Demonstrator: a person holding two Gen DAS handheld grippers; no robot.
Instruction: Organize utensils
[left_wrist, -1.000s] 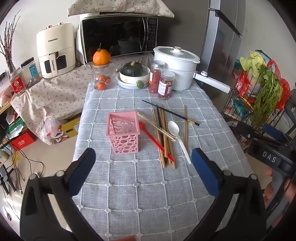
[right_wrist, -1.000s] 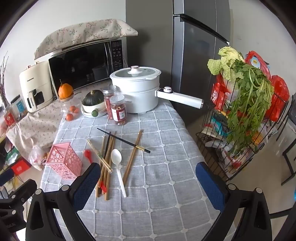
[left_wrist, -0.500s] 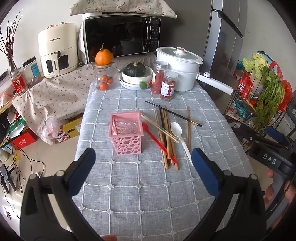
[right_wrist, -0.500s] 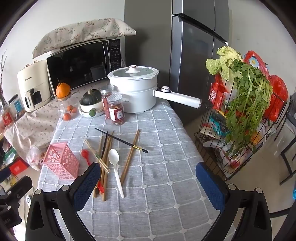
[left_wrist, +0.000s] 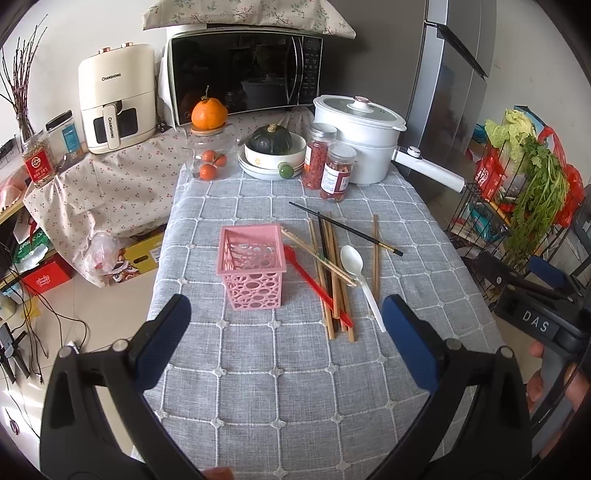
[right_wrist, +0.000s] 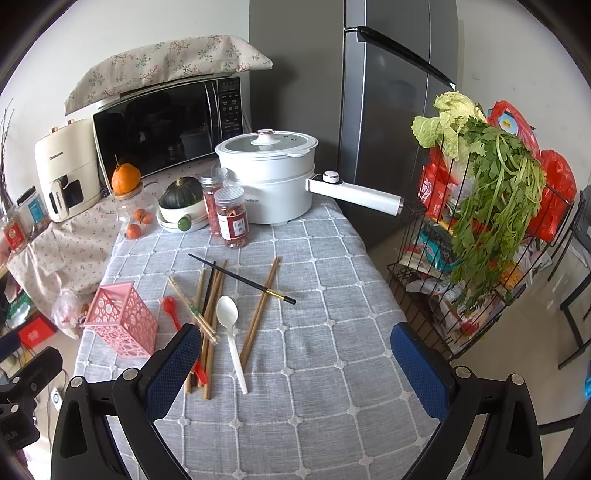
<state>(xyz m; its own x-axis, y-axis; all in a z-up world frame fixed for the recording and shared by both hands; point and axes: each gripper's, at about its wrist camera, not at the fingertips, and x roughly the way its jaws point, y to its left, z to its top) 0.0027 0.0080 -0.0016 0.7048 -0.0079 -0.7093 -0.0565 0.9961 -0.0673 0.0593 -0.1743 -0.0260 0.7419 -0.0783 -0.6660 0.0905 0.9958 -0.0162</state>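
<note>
Pink utensil basket (left_wrist: 255, 267) stands upright and empty at frame center in the left wrist view, on the grey checked table (left_wrist: 295, 387); just right of it lie the red spoon (left_wrist: 317, 286), wooden chopsticks (left_wrist: 334, 280), a black chopstick (left_wrist: 345, 229) and white spoon (left_wrist: 356, 269) in a loose pile. Left gripper (left_wrist: 286, 334) and right gripper (right_wrist: 295, 363) hover at lower frame, jaws wide open, holding nothing. White pot (right_wrist: 269, 177) sits upper center.

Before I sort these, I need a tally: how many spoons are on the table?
2. A white spoon lies right of the chopstick pile; a red spoon lies between the pink basket and the pile, partly under chopsticks. None seems hidden.
</note>
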